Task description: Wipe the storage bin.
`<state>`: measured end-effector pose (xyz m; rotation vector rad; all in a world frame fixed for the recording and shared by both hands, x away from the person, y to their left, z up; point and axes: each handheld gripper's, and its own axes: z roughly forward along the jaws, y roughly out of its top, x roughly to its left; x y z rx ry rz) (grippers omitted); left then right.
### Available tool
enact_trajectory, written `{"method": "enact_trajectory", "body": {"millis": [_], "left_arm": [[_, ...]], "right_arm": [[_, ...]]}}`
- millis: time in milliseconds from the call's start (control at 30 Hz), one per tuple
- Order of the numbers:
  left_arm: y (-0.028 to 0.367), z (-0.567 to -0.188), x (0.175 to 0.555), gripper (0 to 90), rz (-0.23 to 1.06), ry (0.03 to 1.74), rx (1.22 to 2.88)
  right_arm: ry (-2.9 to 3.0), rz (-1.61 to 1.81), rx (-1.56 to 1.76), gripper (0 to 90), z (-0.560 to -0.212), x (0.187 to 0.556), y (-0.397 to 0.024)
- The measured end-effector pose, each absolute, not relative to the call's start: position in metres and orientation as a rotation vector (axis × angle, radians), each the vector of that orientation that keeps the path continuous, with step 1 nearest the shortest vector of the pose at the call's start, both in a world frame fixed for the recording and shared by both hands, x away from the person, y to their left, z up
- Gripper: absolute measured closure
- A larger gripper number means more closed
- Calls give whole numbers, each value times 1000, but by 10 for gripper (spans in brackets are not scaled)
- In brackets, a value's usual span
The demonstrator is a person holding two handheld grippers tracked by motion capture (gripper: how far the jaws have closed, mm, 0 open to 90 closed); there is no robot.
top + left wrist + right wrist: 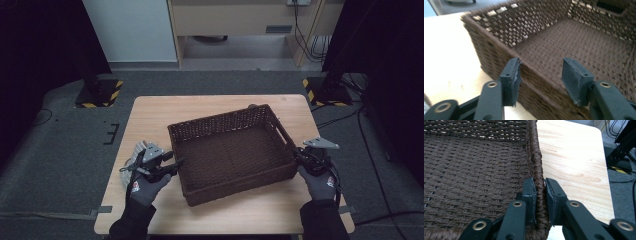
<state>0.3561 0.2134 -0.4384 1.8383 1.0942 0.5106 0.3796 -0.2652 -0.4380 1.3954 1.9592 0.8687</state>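
Observation:
A dark brown wicker basket (220,121) stands empty in the middle of a light wooden table (150,112). My left gripper (176,164) is at the basket's left wall. In the left gripper view the left gripper (540,75) is open and straddles the basket (536,25) rim, one pad just outside the wall and the other well inside over the woven floor. My right gripper (300,157) is at the right wall. In the right gripper view the right gripper (540,200) is shut on the basket rim (536,157), a pad pressed to each side.
A pale striped object (133,154) lies on the table beside my left hand, partly hidden by it. Bare table (571,157) runs along the basket's right side to the edge. Black stands with striped bases (100,92) stand on the floor beyond the table.

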Motion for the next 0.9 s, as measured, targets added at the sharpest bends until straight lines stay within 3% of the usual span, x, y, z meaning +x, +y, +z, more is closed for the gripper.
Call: {"method": "enact_trajectory", "body": {"millis": [300, 533, 767, 900], "left_arm": [[212, -447, 367, 436, 517, 1091, 1828], [209, -445, 361, 446, 528, 1104, 1842], [205, -442, 354, 450, 553, 1066, 1878], [212, -435, 359, 435, 551, 1062, 1866]], "right_arm": [[1918, 870, 1393, 753, -440, 390, -266], [1901, 903, 1386, 665, -432, 381, -269], [1896, 909, 1435, 756, -437, 383, -276], [1896, 881, 1421, 760, -438, 387, -273]]}}
